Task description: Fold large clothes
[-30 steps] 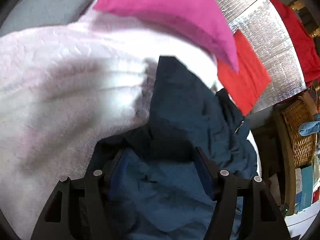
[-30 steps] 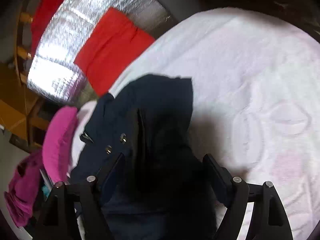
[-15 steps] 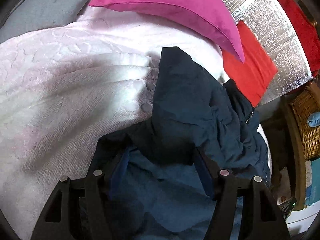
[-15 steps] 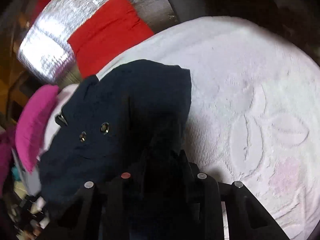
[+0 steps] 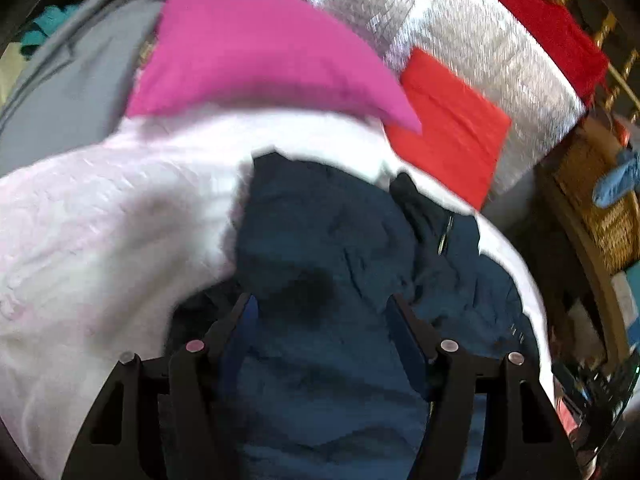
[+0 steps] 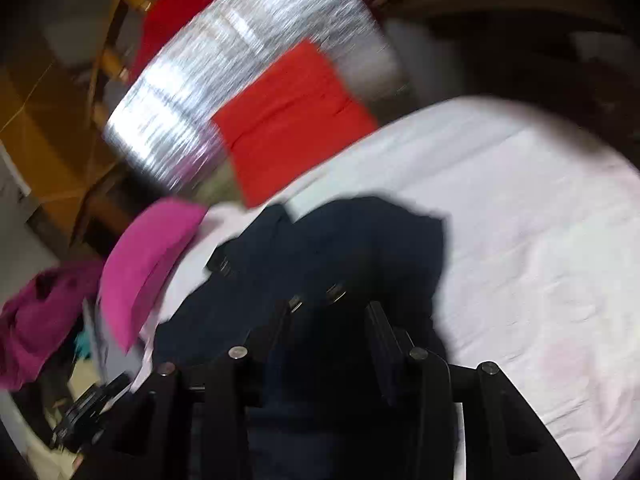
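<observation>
A dark blue garment [image 5: 320, 240] with metal snaps lies crumpled on a pale pink-white bedspread [image 5: 100, 220]. My left gripper [image 5: 320, 304] has a thick bunch of its fabric filling the space between the fingers, and it is shut on it. In the right wrist view the same garment [image 6: 360, 240] looks almost black. My right gripper [image 6: 329, 312] pinches a fold of it just below the snaps; its jaws are opening slightly, with the cloth still pressed between them. The bedspread [image 6: 540, 220] spreads out to the right.
A pink pillow [image 5: 248, 48] lies at the bed's far edge, also seen as the pillow [image 6: 148, 256]. Behind it are a red cloth [image 5: 448, 128] on a silver foil panel [image 5: 480, 40], a wicker basket [image 5: 600, 200] and grey fabric [image 5: 60, 92].
My right gripper went from wide open around the garment to closed on a fold, then rose with it. Both views have lifted and rolled, and the garment is drawn up off the bedspread.
</observation>
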Available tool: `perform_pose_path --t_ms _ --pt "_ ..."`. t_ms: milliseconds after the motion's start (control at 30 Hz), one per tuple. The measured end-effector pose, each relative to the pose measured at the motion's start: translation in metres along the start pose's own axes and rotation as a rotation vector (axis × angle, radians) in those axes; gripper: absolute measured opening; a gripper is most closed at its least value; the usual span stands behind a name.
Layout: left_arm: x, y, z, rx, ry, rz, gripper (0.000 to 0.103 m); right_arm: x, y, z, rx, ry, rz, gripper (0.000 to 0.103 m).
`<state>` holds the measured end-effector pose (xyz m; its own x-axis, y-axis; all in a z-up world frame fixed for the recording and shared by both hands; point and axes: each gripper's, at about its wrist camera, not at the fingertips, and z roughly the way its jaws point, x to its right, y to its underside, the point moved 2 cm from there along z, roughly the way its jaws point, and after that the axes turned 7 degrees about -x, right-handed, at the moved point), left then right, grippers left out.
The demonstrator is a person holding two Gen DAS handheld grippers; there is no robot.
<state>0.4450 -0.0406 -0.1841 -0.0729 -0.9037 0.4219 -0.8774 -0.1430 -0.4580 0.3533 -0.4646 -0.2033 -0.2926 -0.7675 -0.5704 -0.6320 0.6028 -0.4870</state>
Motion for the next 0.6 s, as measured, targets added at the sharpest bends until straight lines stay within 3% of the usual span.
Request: perform_pose_path --t_ms 133,200,267,433,600 --pt "-0.007 0.01 0.037 -0.099 -0.046 -0.012 0.068 -0.008 0.012 0.04 -0.102 0.02 -0.027 0.04" --pt "-0.014 0.015 0.048 -0.137 -0.045 -0.039 0.068 0.001 0.019 0.057 -0.156 0.05 -0.009 0.032" --pt "-0.019 0.018 0.051 -0.135 -0.029 -0.049 0.071 0.009 0.021 0.074 -0.18 0.082 0.016 0.017" --pt "-0.013 0.022 0.045 -0.139 -0.06 -0.035 0.071 0.01 0.019 0.074 -0.191 0.086 0.024 0.019" --pt "0.002 0.017 0.025 -0.094 -0.026 -0.006 0.069 -0.008 0.018 0.048 -0.156 -0.006 0.019 0.022"
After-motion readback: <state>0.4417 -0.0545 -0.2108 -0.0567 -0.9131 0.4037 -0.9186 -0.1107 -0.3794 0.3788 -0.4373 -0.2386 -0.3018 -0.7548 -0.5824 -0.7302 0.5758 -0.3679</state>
